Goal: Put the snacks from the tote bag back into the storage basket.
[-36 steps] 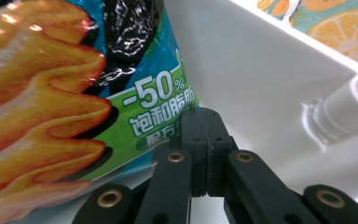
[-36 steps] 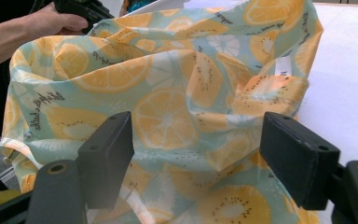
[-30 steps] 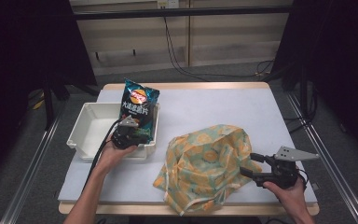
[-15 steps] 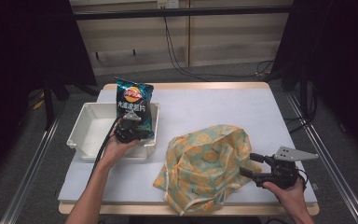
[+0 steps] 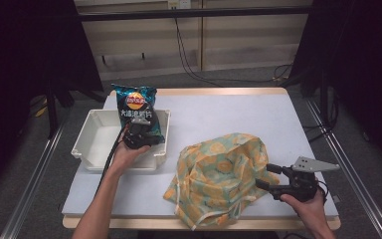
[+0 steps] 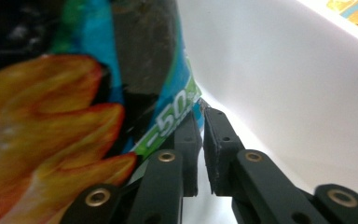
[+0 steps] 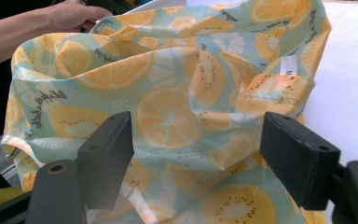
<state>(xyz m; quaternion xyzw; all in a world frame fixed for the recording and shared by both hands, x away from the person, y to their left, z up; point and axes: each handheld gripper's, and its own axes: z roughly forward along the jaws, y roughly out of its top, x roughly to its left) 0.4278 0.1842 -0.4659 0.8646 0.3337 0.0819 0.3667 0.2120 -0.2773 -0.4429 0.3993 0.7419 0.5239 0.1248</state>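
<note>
A pale worktop (image 5: pixel 229 114) stands in a dim room with dark curtains and floor cables. The left tongs (image 5: pixel 138 133) pinch the lower edge of a chip bag (image 5: pixel 137 107), upright over a white bin (image 5: pixel 97 137); "-50" reads beside the jaws. The right tongs (image 5: pixel 268 177) gape wide just before a citrus-print bag (image 5: pixel 219 174).

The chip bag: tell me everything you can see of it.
The chip bag is a glossy, dark blue and teal foil packet with a round logo near its top and white lettering below. It stands upright, lifted above the white bin, with its top edge crimped. The left tool is shut on its lower part; in the left gripper view the jaws pinch the bag's edge, where a green band reads "-50". Orange and yellow artwork fills that side. It is apart from the fruit-print cloth bag.
</note>
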